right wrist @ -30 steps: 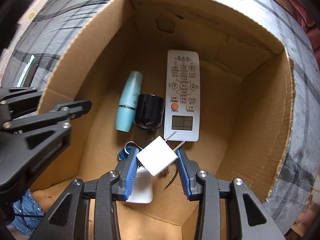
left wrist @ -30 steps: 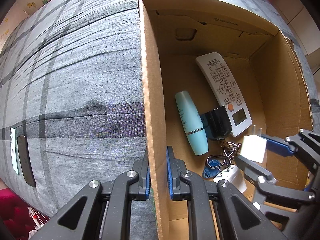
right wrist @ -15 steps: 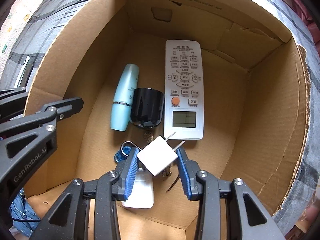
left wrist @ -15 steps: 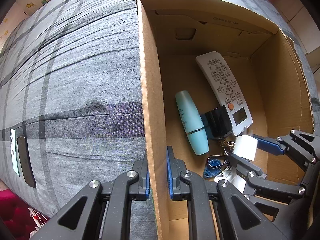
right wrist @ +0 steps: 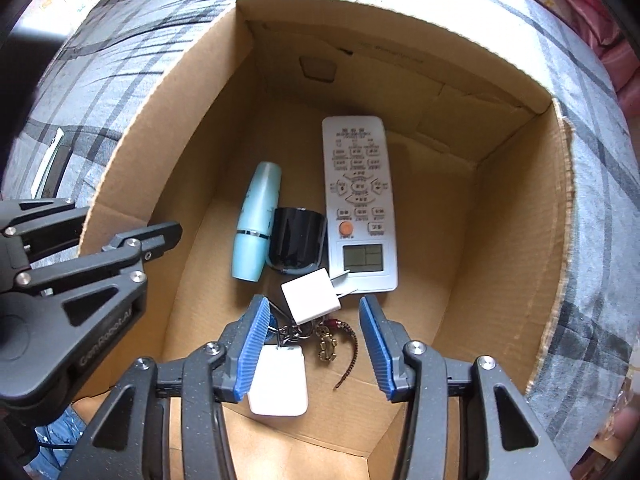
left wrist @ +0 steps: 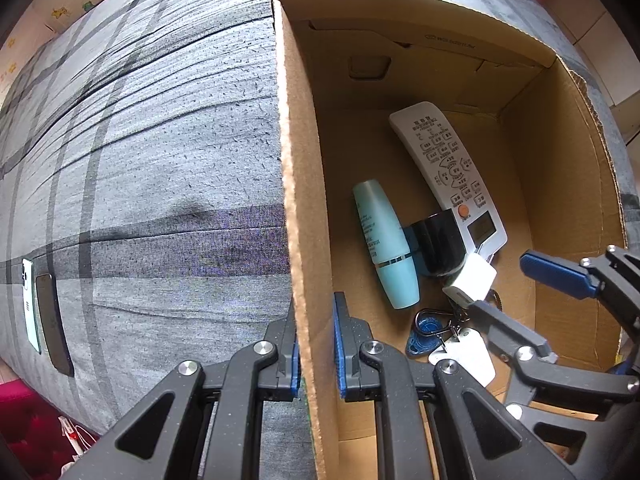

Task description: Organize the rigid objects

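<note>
Your left gripper [left wrist: 316, 340] is clenched on the near left wall of the cardboard box [left wrist: 298, 208], one pad outside and one inside, which in my judgement steadies the open box on the grey plaid bed cover [left wrist: 160, 160] while the other hand loads it. Your right gripper [right wrist: 312, 344] points down into the box, and its jaws have just been opening: the blue pads stand clear on either side of the white plug adapter [right wrist: 310, 296], so the adapter is released and no longer gripped. It rests tilted at the near end of the box floor, its two prongs reaching toward the display end of the white remote control [right wrist: 360, 200], and it lies over the key bunch [right wrist: 320, 334] with its white fob [right wrist: 278, 380]. Farther in, the pale blue bottle [right wrist: 256, 222] lies on its side along the left, a black cup [right wrist: 296, 242] sits between it and the remote, and all three are close together. The far right portion of the floor is bare. Outside the box, two phones [left wrist: 42, 304] lie on the bed cover at far left, which suggests that rigid items remain to be collected. The drop appears complete; you should lift the right gripper straight up to avoid dragging the adapter.
</note>
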